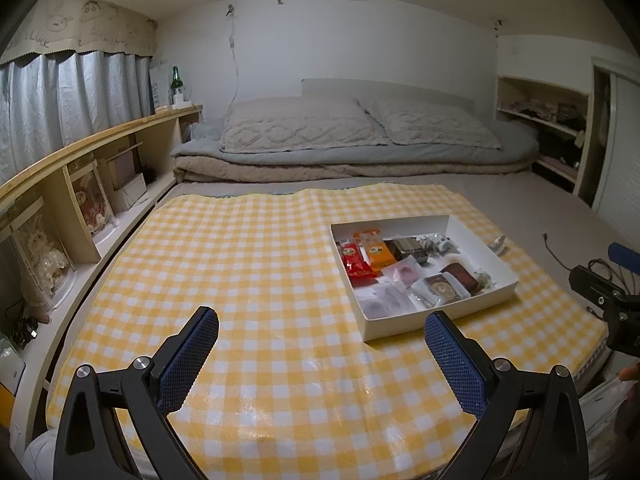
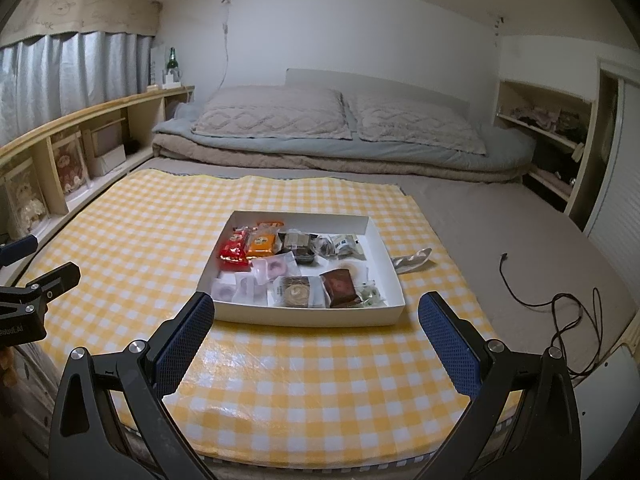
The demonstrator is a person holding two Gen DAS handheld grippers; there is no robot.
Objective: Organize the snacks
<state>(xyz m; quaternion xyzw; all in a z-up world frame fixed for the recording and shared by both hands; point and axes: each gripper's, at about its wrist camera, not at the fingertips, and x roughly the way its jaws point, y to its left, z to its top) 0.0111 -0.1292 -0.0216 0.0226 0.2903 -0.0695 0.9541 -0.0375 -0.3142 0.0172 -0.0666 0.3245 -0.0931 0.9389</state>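
Note:
A shallow white box (image 2: 384,252) (image 1: 486,250) sits on a yellow checked cloth (image 2: 140,232) (image 1: 240,248) on the bed. It holds several wrapped snacks: a red packet (image 2: 234,250) (image 1: 356,262), an orange packet (image 2: 262,242) (image 1: 378,252), dark cakes (image 2: 338,286) and clear-wrapped sweets. One silver wrapped snack (image 2: 412,260) (image 1: 498,245) lies outside the box, just right of it. My right gripper (image 2: 316,312) is open and empty, just in front of the box. My left gripper (image 1: 322,328) is open and empty over bare cloth, left of the box's near corner.
Folded bedding and two pillows (image 2: 320,120) lie beyond the cloth. A wooden shelf unit (image 1: 80,184) runs along the left, another shelf (image 2: 552,136) stands at the right. A black cable (image 2: 560,312) lies on the grey mattress to the right.

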